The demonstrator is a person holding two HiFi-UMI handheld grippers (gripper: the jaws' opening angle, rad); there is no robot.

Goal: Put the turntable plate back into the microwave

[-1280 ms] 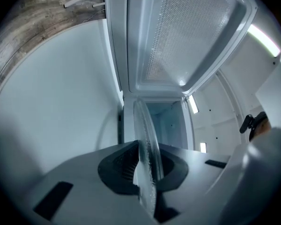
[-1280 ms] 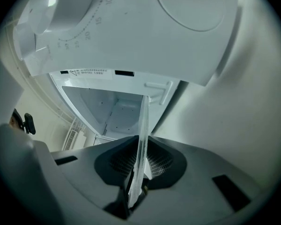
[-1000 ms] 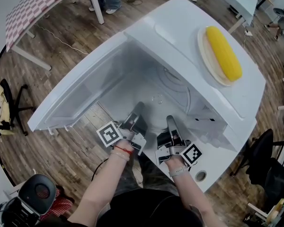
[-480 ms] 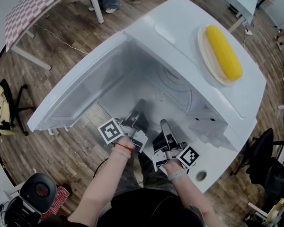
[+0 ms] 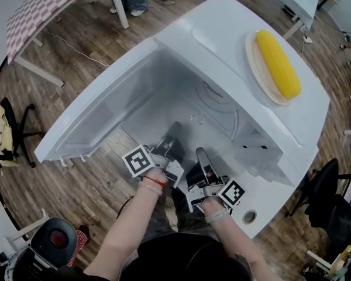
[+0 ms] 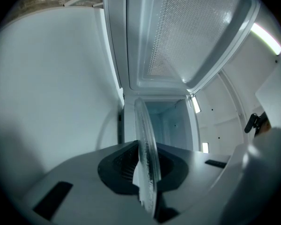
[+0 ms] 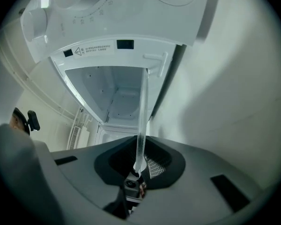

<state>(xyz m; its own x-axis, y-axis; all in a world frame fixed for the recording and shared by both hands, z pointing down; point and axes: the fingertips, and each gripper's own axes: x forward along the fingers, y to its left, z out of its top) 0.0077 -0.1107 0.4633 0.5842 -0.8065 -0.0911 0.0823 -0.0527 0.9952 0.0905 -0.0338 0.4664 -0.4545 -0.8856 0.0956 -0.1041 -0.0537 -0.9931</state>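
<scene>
The clear glass turntable plate lies nearly flat in the mouth of the white microwave, and its ribbed rings show faintly. My left gripper is shut on the plate's near rim. My right gripper is shut on the same rim just to the right. In the left gripper view the plate stands edge-on between the jaws of the left gripper, pointing into the cavity. Likewise the plate runs as a thin glass line out of the right gripper in its own view.
The microwave door hangs open to the left. On the microwave's top a yellow corn cob rests on a cream plate. The control panel is beside the opening. Office chairs and a checked table stand on the wood floor.
My right gripper has shifted a little left and back toward me with the plate's rim. The left gripper has hardly moved.
</scene>
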